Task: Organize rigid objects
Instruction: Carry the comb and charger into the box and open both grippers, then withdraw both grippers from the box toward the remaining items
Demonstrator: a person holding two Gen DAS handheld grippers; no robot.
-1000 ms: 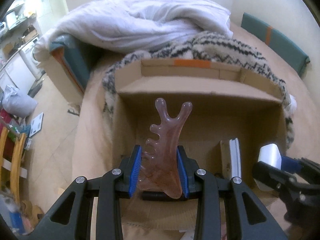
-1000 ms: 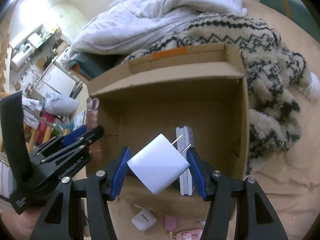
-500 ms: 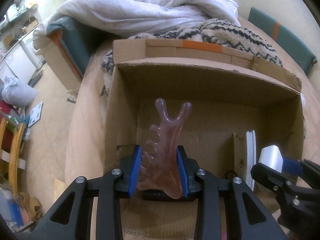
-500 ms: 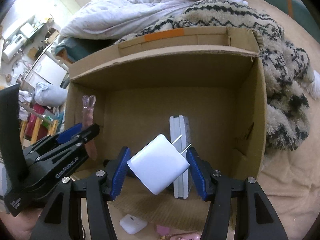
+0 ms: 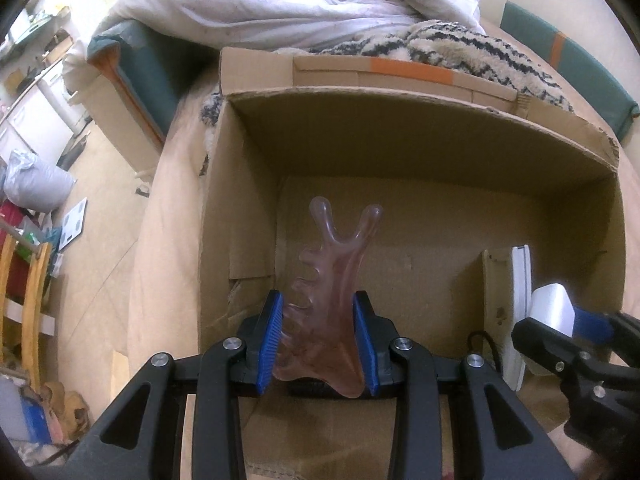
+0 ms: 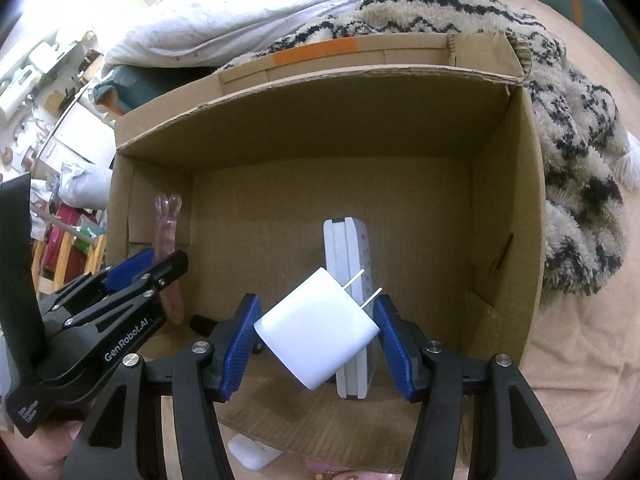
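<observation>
My left gripper [image 5: 319,340] is shut on a translucent pink comb-shaped scraper [image 5: 328,300] and holds it over the near left part of an open cardboard box [image 5: 400,152]. The scraper also shows in the right wrist view [image 6: 168,256]. My right gripper [image 6: 316,340] is shut on a white plug charger [image 6: 316,328], prongs pointing up right, above the box's near edge. The charger shows in the left wrist view [image 5: 554,312]. A white flat device [image 6: 348,256] stands on edge inside the box [image 6: 360,128].
The box sits on a tan bed cover beside a patterned fleece blanket [image 6: 560,120] and a white duvet [image 5: 280,4]. A white case [image 6: 252,450] and pink items lie in front of the box. A black cable [image 5: 480,340] lies in the box.
Both grippers have moved forward and down toward the box, so I see deeper inside it. Both still hold their objects.
</observation>
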